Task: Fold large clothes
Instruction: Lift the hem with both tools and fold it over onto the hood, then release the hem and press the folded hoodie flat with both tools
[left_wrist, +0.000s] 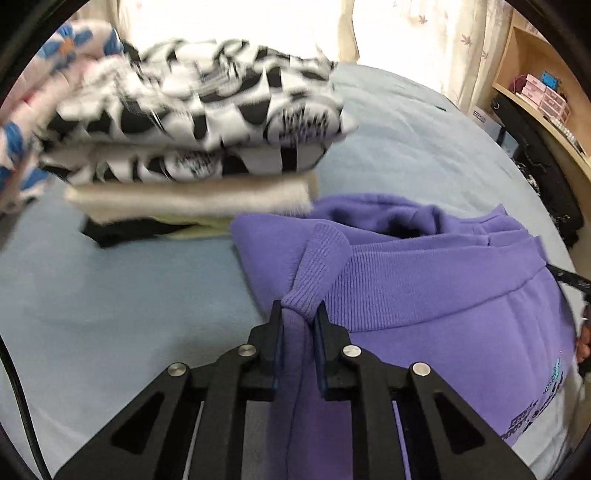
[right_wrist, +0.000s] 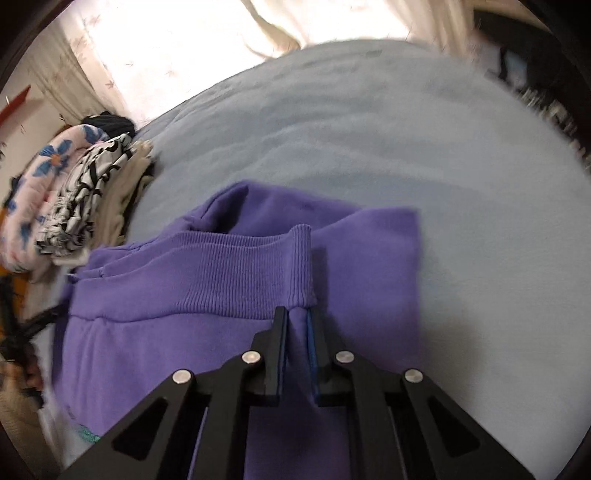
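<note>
Black two-finger tongs fill the foreground of both views. Those of the left gripper (left_wrist: 298, 314) are clamped on a bunched ribbed cuff of the thick purple fleece sweatshirt (left_wrist: 424, 295); those of the right gripper (right_wrist: 298, 314) pinch its ribbed hem (right_wrist: 236, 273) at the far corner. This garment lies partly folded on the pale blue bed sheet (left_wrist: 110, 295), just beside a stack of folded clothes (left_wrist: 192, 147). It looks soft, bulky and fairly heavy, likely to sag and drag; the ribbed bands seem the firmest holds. No containers are visible; a wooden shelf (left_wrist: 532, 74) holds small pink boxes.
</note>
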